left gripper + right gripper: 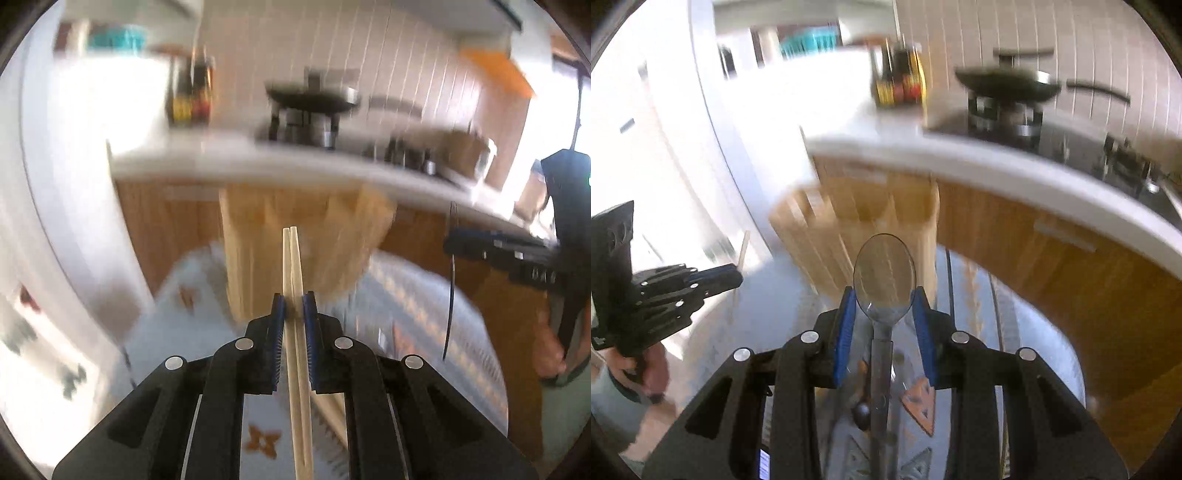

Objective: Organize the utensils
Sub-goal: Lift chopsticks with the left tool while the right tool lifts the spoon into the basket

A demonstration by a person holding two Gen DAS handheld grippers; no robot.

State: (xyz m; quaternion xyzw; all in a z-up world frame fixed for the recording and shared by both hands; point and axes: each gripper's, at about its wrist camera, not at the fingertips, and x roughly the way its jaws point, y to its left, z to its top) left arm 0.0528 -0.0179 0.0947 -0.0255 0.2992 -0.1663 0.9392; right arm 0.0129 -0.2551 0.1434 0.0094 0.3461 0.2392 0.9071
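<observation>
Here the left gripper (294, 306) is clamped nearly closed on two chopsticks (293, 266), held above the patterned cloth (424, 295). The right gripper (884, 306) pinches one clear spoon (884, 273) by its bowl. Ahead stands one wooden divided holder (857, 221); its contents are too blurred to tell.

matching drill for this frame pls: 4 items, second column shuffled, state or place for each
1. chopsticks
2. spoon
3. wooden holder
4. pan

A. on the stove at the back
B. clamped in the left gripper
C. between the right gripper pads
D. on the patterned cloth, ahead of both grippers

Pairs: 1-B, 2-C, 3-D, 4-A
</observation>
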